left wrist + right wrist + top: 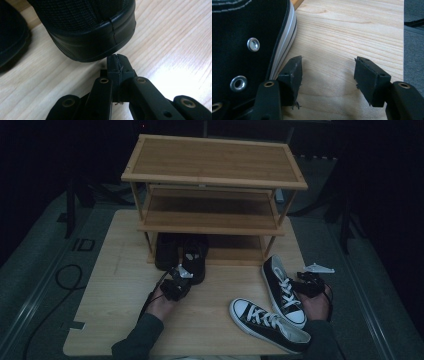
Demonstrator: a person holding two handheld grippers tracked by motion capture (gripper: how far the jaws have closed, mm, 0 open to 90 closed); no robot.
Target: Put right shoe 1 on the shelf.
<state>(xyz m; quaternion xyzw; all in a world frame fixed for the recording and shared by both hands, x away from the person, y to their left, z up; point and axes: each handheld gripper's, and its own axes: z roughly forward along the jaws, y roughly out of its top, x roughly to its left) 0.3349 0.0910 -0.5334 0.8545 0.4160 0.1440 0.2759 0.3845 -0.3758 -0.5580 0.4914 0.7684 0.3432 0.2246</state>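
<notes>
While the left gripper (117,65) sits closed behind the black shoe (87,27), the right gripper (328,75) gapes beside the sneaker (244,37).

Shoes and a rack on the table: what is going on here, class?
A person holds a gripper in each hand by a wooden shoe rack. The left gripper, fingers shut and holding nothing, sits at the heel of a black shoe. The right gripper, fingers open, is beside a black-and-white sneaker; another sneaker lies nearby.
</notes>
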